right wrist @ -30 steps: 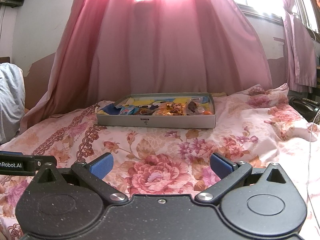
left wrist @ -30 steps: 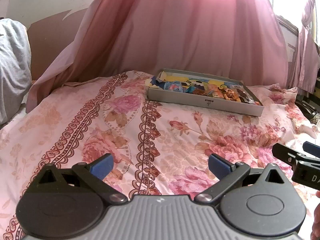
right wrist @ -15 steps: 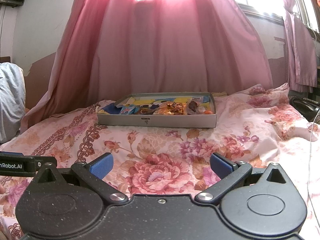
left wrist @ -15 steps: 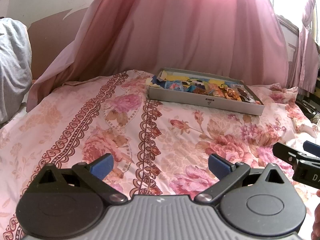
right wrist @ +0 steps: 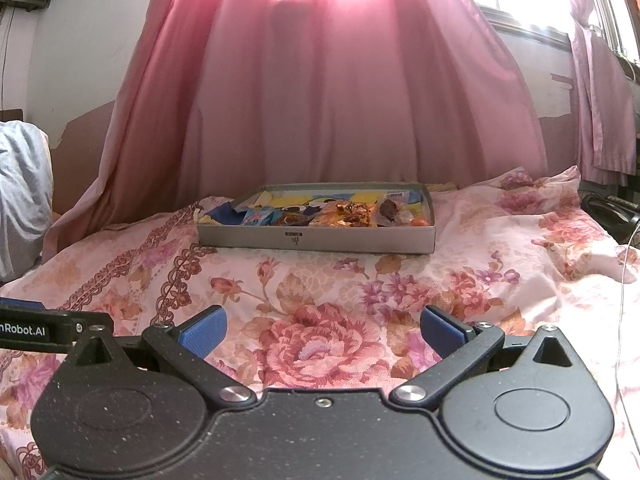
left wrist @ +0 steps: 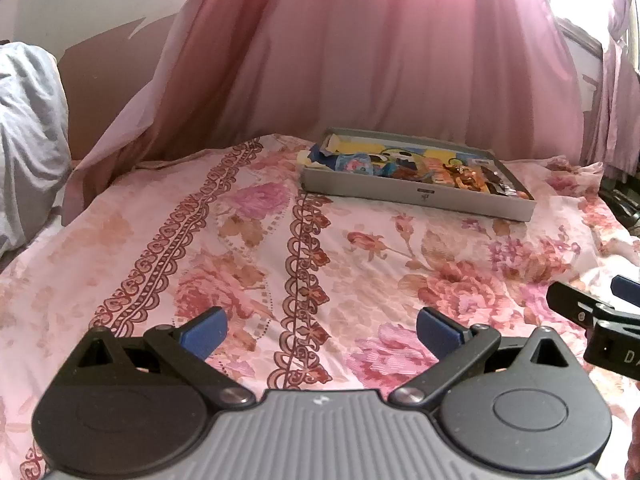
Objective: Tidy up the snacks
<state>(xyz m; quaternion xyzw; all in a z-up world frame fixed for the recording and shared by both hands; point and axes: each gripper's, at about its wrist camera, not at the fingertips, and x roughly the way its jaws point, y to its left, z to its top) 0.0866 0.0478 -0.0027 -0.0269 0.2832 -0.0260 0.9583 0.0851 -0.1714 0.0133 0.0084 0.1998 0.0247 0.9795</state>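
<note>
Not much has changed over the last second, honestly. Going left to right: your left gripper (left wrist: 320, 330) sits low over the flowery bedspread (left wrist: 248, 240) with its blue pads spread wide and nothing between them, same as a second ago. The only shift I can spot in its view is that the grey box (left wrist: 416, 196) of snacks (left wrist: 404, 162) has slid slightly toward the right and lower in the picture, so you've nudged or tilted that hand a little. It's a drift, not a reach.

The box itself is well ahead of both grippers, flat on the bed in front of the pink curtain (left wrist: 360, 60). The snacks are all piled inside it: blue packets toward the left, gold and orange wrappers toward the right, a yellow sheet underneath. I can't see any lying loose on the bedspread.

Your right gripper (right wrist: 322, 332) is also spread wide and empty, and its view barely moved.

What that means: both hands are parked and free, nothing grabbed, nothing dropped. With everything already in the box, this fits either snacks waiting to be sorted or a tidy-up that's finished. I can't tell which from here.
</note>
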